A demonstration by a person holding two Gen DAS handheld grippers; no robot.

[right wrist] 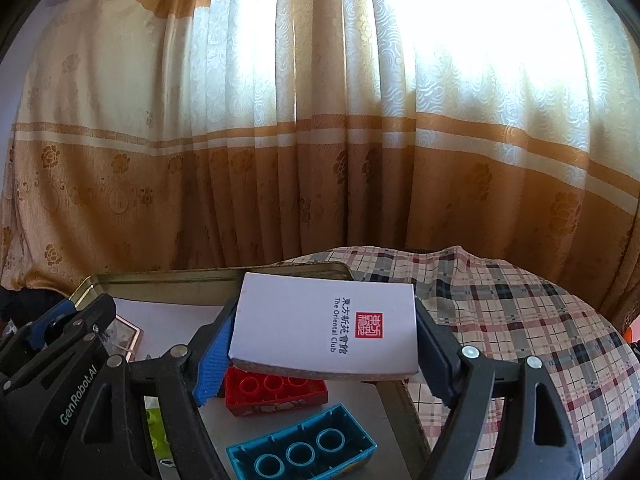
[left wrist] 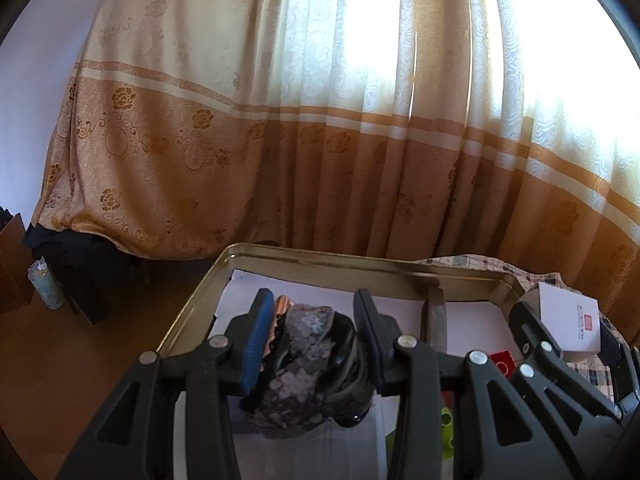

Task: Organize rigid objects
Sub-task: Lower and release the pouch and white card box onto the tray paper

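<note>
Left wrist view only: we see the left gripper [left wrist: 316,340] clenched on a dark, floral-patterned object [left wrist: 308,364], held above the gold tin tray [left wrist: 192,308]; what it is we cannot tell. A pale bottle [left wrist: 46,286] stands on the floor far left.
Right wrist view only: we see the right gripper [right wrist: 324,344] grasping one white booklet [right wrist: 326,326] with a red seal, tilted and held over the tray's [right wrist: 168,278] right part. Below it lie one red brick [right wrist: 276,394] and one teal brick [right wrist: 304,450], studs' hollows up, both inside the tray. A pink-rimmed item [right wrist: 126,336] lies further left; partly hidden.
Shared: curtain [left wrist: 280,120] behind; plaid cloth [right wrist: 520,312] right of the tray; a lime-green piece [left wrist: 446,428] low in the tray.
Count: we note two grippers, one tray, one booklet, two bricks clearly, one floral object.
</note>
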